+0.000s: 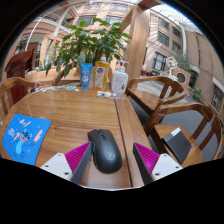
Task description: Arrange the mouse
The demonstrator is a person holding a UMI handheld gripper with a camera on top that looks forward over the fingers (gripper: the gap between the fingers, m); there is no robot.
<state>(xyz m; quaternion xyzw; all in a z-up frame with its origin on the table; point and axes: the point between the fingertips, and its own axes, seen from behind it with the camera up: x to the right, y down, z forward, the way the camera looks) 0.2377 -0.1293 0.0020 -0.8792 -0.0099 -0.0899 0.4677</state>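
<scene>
A black computer mouse [104, 150] lies on the wooden table [65, 115] near its front right corner. It stands between my two fingers, with its rear end pointing toward me. My gripper [112, 160] is open. The left magenta pad [77, 157] sits close to the mouse's left side. The right magenta pad [146, 158] stands apart from it, with bare wood showing between them.
A blue booklet [24, 137] lies on the table at the left. A potted plant [88, 45], a blue carton [86, 75] and bottles [119, 80] stand at the far edge. Wooden chairs [172, 110] stand right of the table.
</scene>
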